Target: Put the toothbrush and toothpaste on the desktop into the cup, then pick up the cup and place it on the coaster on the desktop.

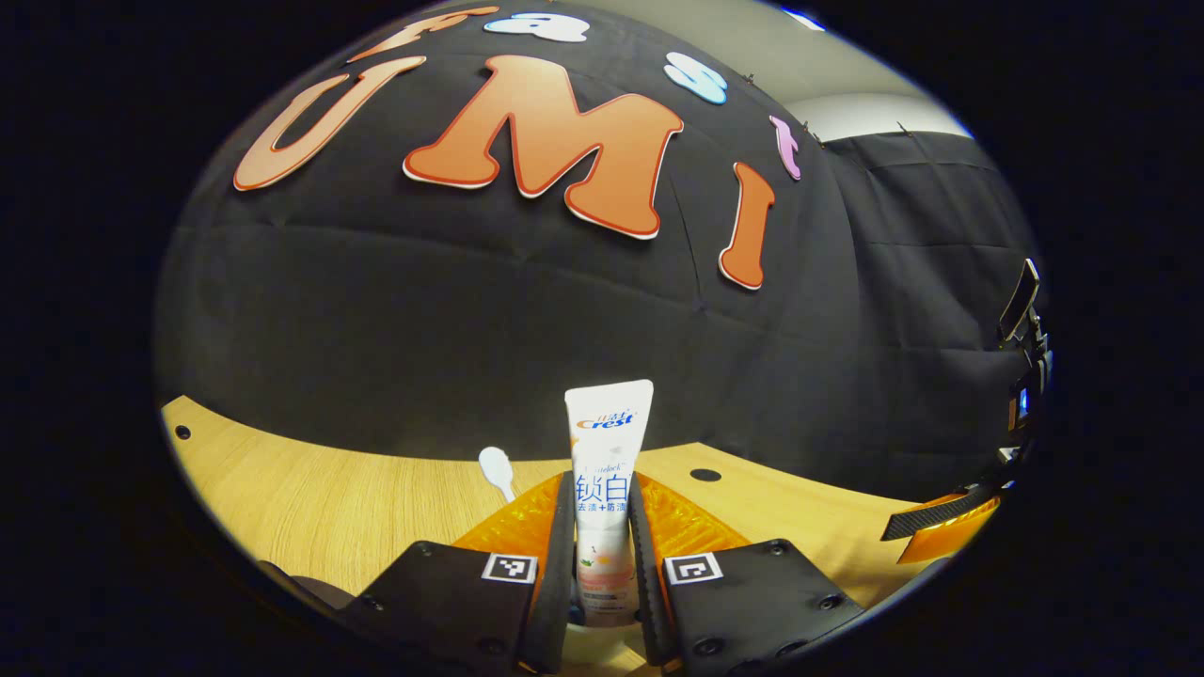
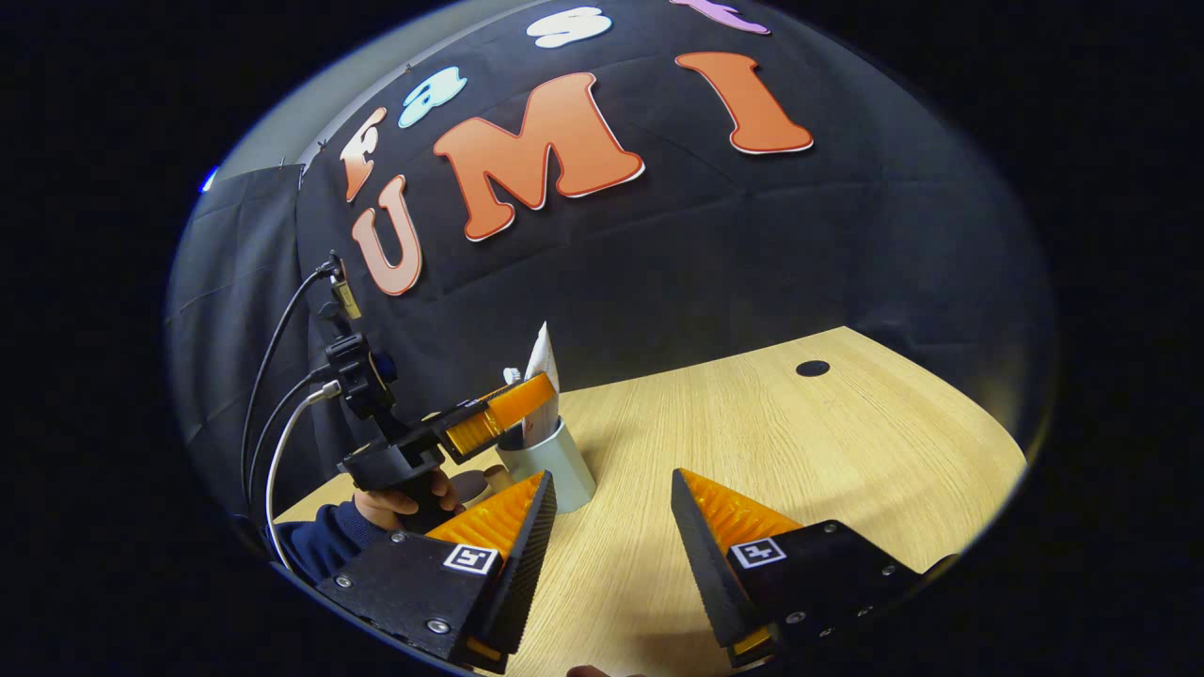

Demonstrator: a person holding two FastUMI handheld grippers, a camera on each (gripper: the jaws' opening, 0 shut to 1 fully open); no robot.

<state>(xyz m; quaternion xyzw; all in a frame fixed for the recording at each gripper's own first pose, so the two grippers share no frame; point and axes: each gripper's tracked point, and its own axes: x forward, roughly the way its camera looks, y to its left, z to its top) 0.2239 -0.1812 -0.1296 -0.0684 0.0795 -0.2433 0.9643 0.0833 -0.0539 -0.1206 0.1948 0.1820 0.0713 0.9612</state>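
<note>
The white toothpaste tube (image 1: 607, 442) stands upright between the fingers of my left gripper (image 1: 600, 484), which is shut on it. The tube's lower end reaches down to a pale cup rim (image 1: 591, 641) at the bottom edge. To its left the white toothbrush head (image 1: 496, 465) sticks up. In the right gripper view the pale grey-green cup (image 2: 557, 463) stands on the wooden desktop (image 2: 771, 442), with the tube top (image 2: 543, 362) and the toothbrush (image 2: 511, 374) rising out of it. The left gripper (image 2: 499, 409) hovers over the cup's mouth. My right gripper (image 2: 609, 475) is open, to the right of the cup and apart from it.
A hand in a dark blue sleeve (image 2: 395, 503) holds the left gripper, with cables (image 2: 282, 395) running up from it. A small tan round piece (image 2: 473, 484) lies beside the cup behind that hand. Dark round holes (image 2: 813, 368) mark the desktop. The right gripper's finger (image 1: 945, 527) shows at the right edge.
</note>
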